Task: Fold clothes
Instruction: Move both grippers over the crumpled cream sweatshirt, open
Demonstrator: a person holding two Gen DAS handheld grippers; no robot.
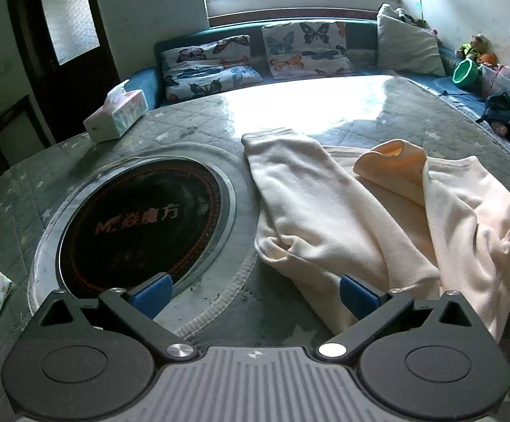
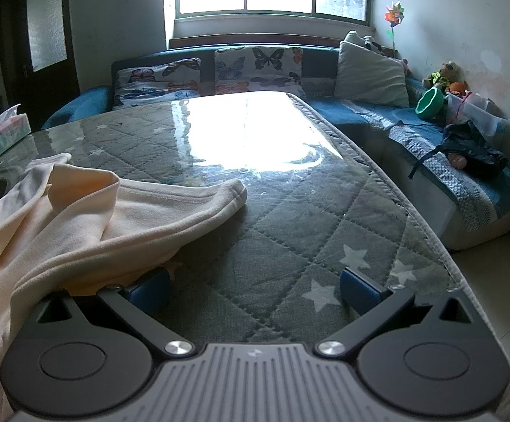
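A cream-coloured garment (image 1: 360,211) lies crumpled on the quilted grey table cover, one sleeve stretched away from me and a folded cuff raised at its far side. My left gripper (image 1: 255,293) is open just short of the garment's near edge; its right blue pad sits against the cloth, and nothing is between the fingers. In the right wrist view the same garment (image 2: 79,218) fills the left side. My right gripper (image 2: 255,290) is open above bare table cover, its left finger partly hidden under the cloth's edge.
A round black induction hob (image 1: 142,225) is set into the table left of the garment. A tissue box (image 1: 117,112) stands at the far left. The table's right edge (image 2: 413,225) drops to the floor; a blue sofa (image 2: 430,147) with cushions and toys runs behind and to the right.
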